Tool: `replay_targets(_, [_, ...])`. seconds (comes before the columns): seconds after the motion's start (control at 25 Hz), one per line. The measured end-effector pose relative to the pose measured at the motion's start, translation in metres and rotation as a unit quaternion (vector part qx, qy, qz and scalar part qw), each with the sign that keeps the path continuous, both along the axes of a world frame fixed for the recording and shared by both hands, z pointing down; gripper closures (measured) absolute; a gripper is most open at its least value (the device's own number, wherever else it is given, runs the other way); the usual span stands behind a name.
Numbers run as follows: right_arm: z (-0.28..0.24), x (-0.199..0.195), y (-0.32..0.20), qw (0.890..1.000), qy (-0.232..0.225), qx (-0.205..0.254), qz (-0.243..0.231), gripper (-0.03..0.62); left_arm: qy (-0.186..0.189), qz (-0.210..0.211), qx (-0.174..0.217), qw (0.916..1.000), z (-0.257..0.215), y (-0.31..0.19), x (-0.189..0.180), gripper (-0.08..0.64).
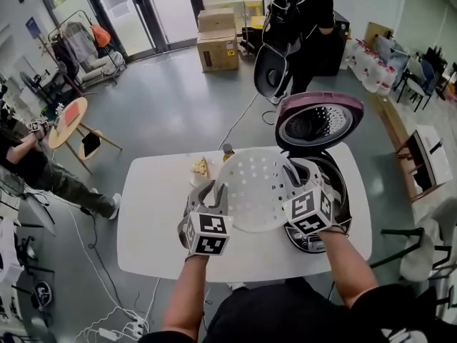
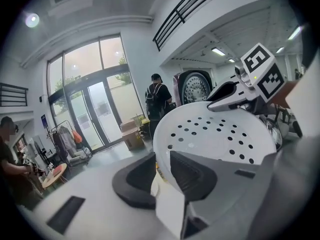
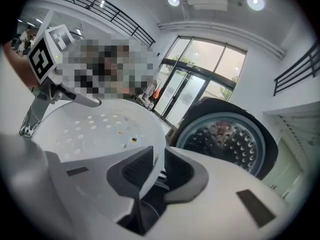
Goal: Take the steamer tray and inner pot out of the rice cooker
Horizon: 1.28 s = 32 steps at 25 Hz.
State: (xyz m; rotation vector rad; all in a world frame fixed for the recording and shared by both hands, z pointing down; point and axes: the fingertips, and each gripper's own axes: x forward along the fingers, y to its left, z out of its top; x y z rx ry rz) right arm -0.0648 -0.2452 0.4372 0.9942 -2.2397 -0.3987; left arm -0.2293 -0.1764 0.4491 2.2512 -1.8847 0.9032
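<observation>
The white perforated steamer tray [image 1: 251,189] hangs above the white table [image 1: 153,224], just left of the open rice cooker [image 1: 340,191]. My left gripper [image 1: 217,192] is shut on the tray's near-left rim, and my right gripper [image 1: 293,173] is shut on its right rim. In the left gripper view the rim of the tray [image 2: 220,134] runs between the left gripper's [image 2: 160,170] dark pads. In the right gripper view the tray [image 3: 95,129] sits pinched in the right gripper [image 3: 157,165]. The cooker's lid [image 1: 318,121] stands raised. My right hand hides most of the cooker's opening, and I cannot make out the inner pot.
A small bottle [image 1: 228,151] and a yellow food item [image 1: 201,166] sit at the table's far edge. A person with a backpack [image 1: 296,20] stands beyond the cooker near cardboard boxes [image 1: 217,40]. Another person [image 1: 32,164] sits at the left by a round table [image 1: 68,118].
</observation>
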Motion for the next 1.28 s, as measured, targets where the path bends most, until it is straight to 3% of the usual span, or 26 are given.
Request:
replay_targets(0.32, [0.027,-0.102,0.021,1.000,0.000,-0.025,-0.018,0.520,-0.006,-0.018,-0.022,0.9996,0.019,0.027,-0.099,0.466])
replay_targets(0.76, [0.099,-0.242,0.034,0.996,0.013,-0.066,-0.061,0.518,0.005,-0.076,-0.063,0.9951,0.087,0.054,-0.232,0.471])
replay_targets(1.28, [0.220,-0.333,0.050,0.984,0.025,-0.153,-0.087,0.518,0.024,-0.144,-0.120,0.9821,0.194,0.077,-0.321,0.489])
